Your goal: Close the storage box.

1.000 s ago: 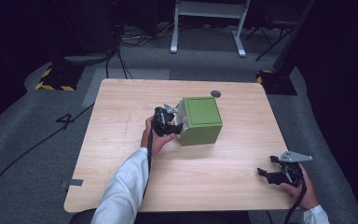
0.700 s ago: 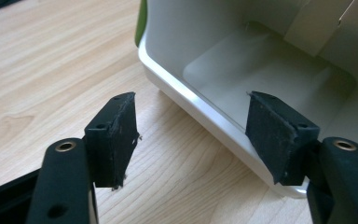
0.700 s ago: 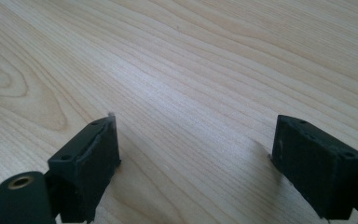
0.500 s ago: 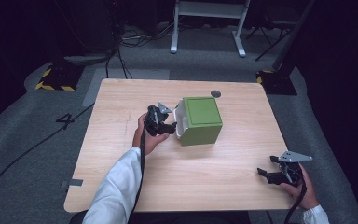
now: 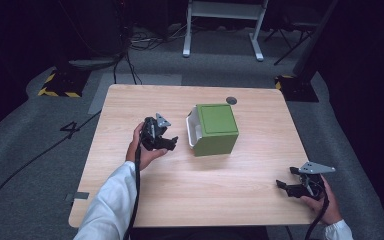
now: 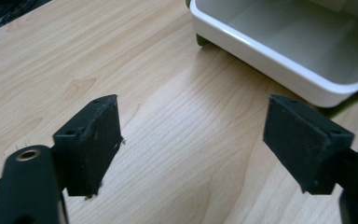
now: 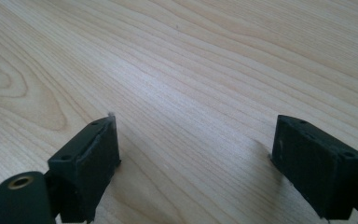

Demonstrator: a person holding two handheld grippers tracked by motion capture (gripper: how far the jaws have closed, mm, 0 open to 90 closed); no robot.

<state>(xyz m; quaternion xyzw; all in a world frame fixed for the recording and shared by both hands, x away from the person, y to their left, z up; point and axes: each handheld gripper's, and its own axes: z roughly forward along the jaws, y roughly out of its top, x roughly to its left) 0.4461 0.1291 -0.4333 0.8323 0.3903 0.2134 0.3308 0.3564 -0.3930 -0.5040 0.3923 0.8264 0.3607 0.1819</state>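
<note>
A green box stands near the middle of the wooden table. A white drawer sticks out of its left side. My left gripper hangs a short way left of the drawer and points at it. Its jaws have just been opening and hold nothing. In the left gripper view the left gripper is open over bare wood, with the empty white drawer just beyond it. My right gripper rests open near the table's front right corner. In its own view the right gripper has only wood between its fingers.
A small black disc lies on the table behind the box. A strip of grey tape sits at the front left edge. On the floor beyond are cables, a yellow-black striped block and a white frame's legs.
My left gripper has drawn back to the left, away from the box's drawer, and its jaws have spread wider. The right gripper has stayed where it was.
</note>
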